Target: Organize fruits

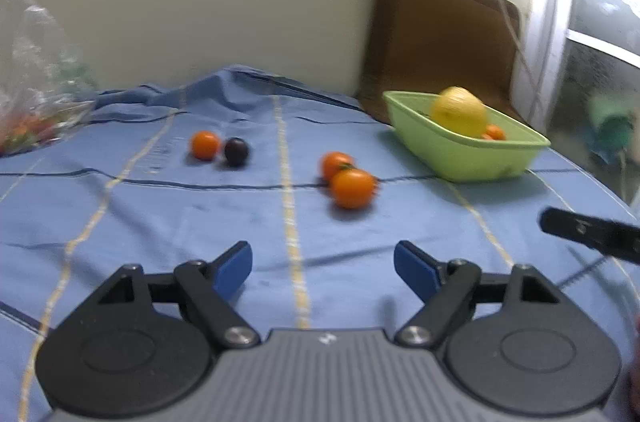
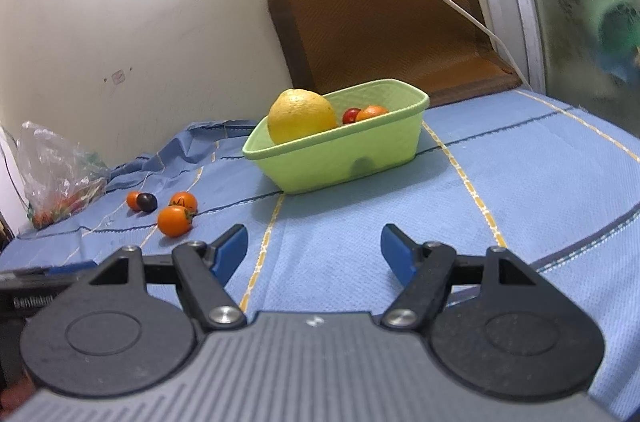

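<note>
On the blue cloth of the counter (image 1: 120, 222), four small fruits lie loose: an orange tomato (image 1: 353, 188) touching a second one (image 1: 334, 164) at its 11 o'clock, and farther toward 10 o'clock a third orange one (image 1: 205, 144) against a dark plum-coloured one (image 1: 236, 151). The green basket (image 2: 340, 162) at 2 o'clock already holds a lemon (image 2: 301, 115) and two small fruits. These tomatoes look light, smooth and thin-skinned, likely to roll or split; I would pinch one gently across its middle. The left tongs (image 1: 322, 268) hover low, released and empty, aimed at the pair. The right tongs (image 2: 313, 250) are likewise spread, holding nothing, facing the basket.
</note>
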A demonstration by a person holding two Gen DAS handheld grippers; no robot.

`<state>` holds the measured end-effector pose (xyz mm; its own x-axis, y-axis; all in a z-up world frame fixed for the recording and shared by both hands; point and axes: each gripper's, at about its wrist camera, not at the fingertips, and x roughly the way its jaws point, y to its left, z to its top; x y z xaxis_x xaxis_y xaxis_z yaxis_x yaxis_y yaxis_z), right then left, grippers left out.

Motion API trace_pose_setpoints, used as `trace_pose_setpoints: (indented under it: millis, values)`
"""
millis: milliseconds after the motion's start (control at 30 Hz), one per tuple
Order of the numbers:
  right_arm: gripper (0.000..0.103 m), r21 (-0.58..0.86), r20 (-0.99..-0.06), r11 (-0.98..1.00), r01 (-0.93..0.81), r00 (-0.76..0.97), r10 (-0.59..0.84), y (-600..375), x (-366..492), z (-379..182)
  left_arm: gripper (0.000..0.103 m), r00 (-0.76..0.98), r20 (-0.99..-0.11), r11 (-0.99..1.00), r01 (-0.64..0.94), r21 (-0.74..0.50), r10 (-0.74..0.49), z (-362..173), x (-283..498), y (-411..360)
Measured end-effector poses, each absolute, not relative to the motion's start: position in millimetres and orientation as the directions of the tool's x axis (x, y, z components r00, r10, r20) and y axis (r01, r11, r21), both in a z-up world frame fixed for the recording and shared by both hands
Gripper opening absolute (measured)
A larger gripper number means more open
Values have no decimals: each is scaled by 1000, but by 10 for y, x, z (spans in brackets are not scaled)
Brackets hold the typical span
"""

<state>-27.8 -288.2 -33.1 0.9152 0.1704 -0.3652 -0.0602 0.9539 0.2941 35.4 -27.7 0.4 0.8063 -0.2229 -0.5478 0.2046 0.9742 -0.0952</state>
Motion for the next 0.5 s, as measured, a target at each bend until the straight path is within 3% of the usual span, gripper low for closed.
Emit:
trace_pose_setpoints:
  millis: [133,333,500]
  values:
    - [75,279,-375,954,-111,902,214,-2784,-222,-315,78,811,-548,979,173,-107,-203,18,441,-119]
    - [66,266,-363,944,-194,887,285,-2614,-61,-199,76,808,-535,962,268,-42,-248,70,577,-338]
    - [56,263,-369,930,-257,864,343,-2470,117,-94,69,802,-530,951,307,-29,-275,138,766,-450]
